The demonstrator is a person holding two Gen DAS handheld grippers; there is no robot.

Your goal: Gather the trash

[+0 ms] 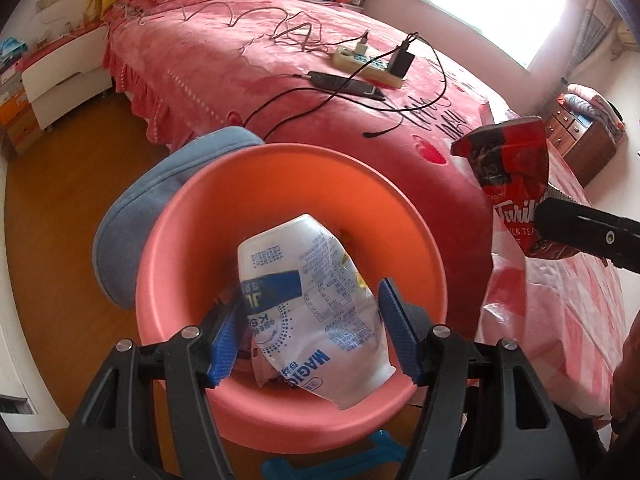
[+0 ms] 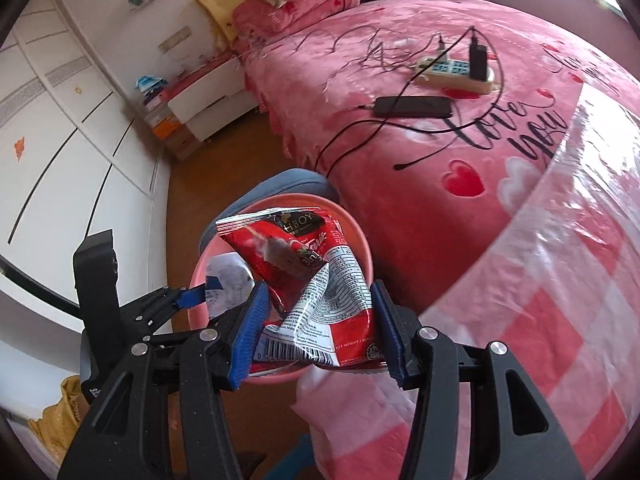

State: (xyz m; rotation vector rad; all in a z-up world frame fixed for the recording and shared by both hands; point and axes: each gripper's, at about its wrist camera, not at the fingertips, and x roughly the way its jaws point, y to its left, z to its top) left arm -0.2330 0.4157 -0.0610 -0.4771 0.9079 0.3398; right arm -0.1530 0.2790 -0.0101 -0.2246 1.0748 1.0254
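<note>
A pink basin (image 1: 280, 184) stands on a blue cushion (image 1: 160, 184) beside the bed. My left gripper (image 1: 312, 332) is over the basin with a white and blue packet (image 1: 312, 312) between its fingers; the pads stand apart at the packet's sides. My right gripper (image 2: 316, 332) is shut on a crumpled red milk tea packet (image 2: 304, 264) and holds it above the basin (image 2: 356, 240). That red packet also shows in the left wrist view (image 1: 508, 176), right of the basin. The left gripper also shows in the right wrist view (image 2: 192, 298).
The pink bed (image 1: 248, 64) carries a power strip (image 1: 368, 62), a phone (image 1: 344, 84) and several cables. A red and white checked plastic sheet (image 2: 560, 280) lies to the right. White wardrobes (image 2: 60, 128) stand at the left, over wooden floor (image 1: 60, 200).
</note>
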